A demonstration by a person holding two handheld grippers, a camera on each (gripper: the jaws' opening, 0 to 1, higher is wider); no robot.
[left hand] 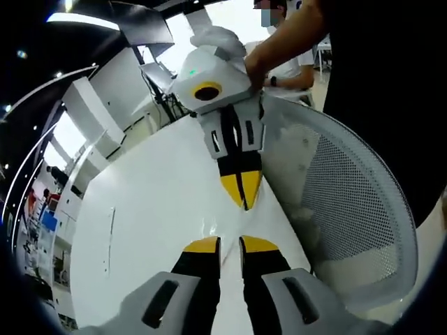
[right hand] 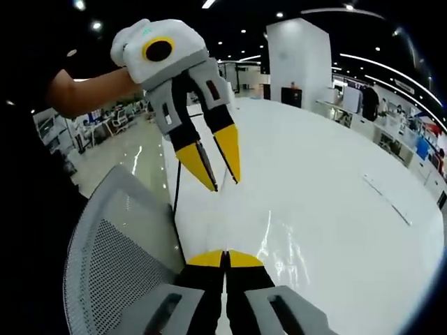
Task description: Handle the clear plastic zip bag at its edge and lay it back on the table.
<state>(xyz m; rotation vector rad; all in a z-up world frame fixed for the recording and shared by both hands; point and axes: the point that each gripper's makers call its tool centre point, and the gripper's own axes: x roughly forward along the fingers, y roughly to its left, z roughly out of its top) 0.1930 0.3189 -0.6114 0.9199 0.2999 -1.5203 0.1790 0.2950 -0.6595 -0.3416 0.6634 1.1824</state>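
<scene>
Tabletop (left hand: 154,230): large, white, smooth and glossy, with ceiling lights mirrored in it; one thin dark line is set in its surface. No writing legible on it.

Mesh chair (left hand: 356,209): pale grey frame, curved back of perforated netting, standing just beside the tabletop edge; also in the right gripper view (right hand: 112,237).

Person's arm (left hand: 293,35): bare forearm in a dark sleeve, hand closed round the white housing of the right tool.

Right tool (left hand: 241,188): white moulded body, black jaw arms, yellow pointed tips. In the left gripper view its jaws meet at the tips; in its own view (right hand: 225,258) the yellow tips lie pressed together with a hairline seam between them. No brand mark readable.

Left tool (left hand: 230,244): same build. In its own view a narrow gap stands between the yellow tips; seen from the right gripper view (right hand: 215,171) the tips are slightly apart.

Clear plastic zip bag (right hand: 279,244): transparent film, faint and hard to make out, traced by glossy streaks and creases on the tabletop between the two tools; a glint of it shows by the left tool's tips (left hand: 213,227). Whether either tool grips its edge cannot be told.
</scene>
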